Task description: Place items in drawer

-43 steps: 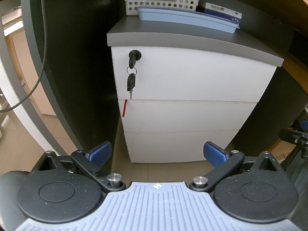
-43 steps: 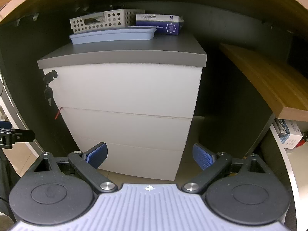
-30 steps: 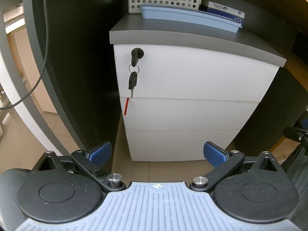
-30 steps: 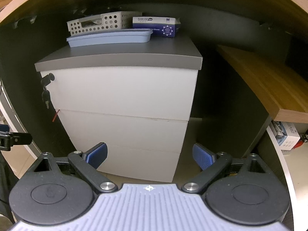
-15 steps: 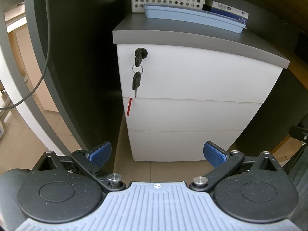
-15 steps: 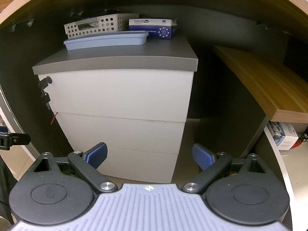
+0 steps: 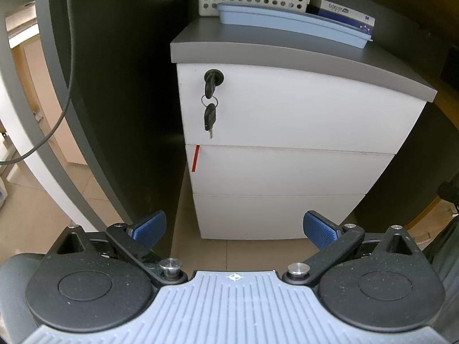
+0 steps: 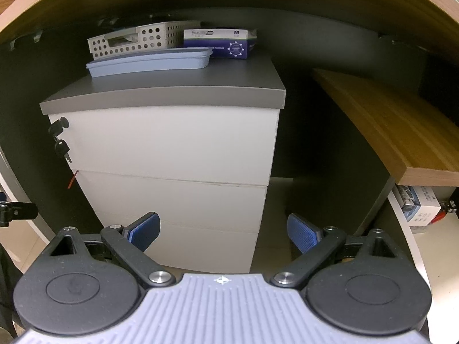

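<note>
Both grippers are wide open and hold nothing. The left gripper (image 7: 233, 228) and the right gripper (image 8: 222, 230) both look straight at a small white cabinet (image 7: 287, 114) that sits under a desk.

The cabinet has three drawers, one on top of the other, and all three are shut. The top drawer (image 7: 301, 109) is the tallest. It has a lock near its left edge, with a key (image 7: 211, 81) in it and a second key hanging below on a ring. No handles show on the drawer fronts, so it is hard to tell where a gripper should pull.

The things to put away are on the cabinet's gray top (image 8: 172, 89), toward the back. There is a flat blue tray (image 8: 149, 63) in front, a white basket (image 8: 137, 41) with holes behind it, and a dark blue box (image 8: 218, 41) to the right of the basket. The tray is long from left to right.

These things are higher than both grippers and farther away. The cabinet fills the middle of both views, so neither gripper looks clearly nearer. The left gripper faces the side with the key, and the right gripper faces the side with the blue box.

A drawer likely has to come open first, before anything can go in.
</note>
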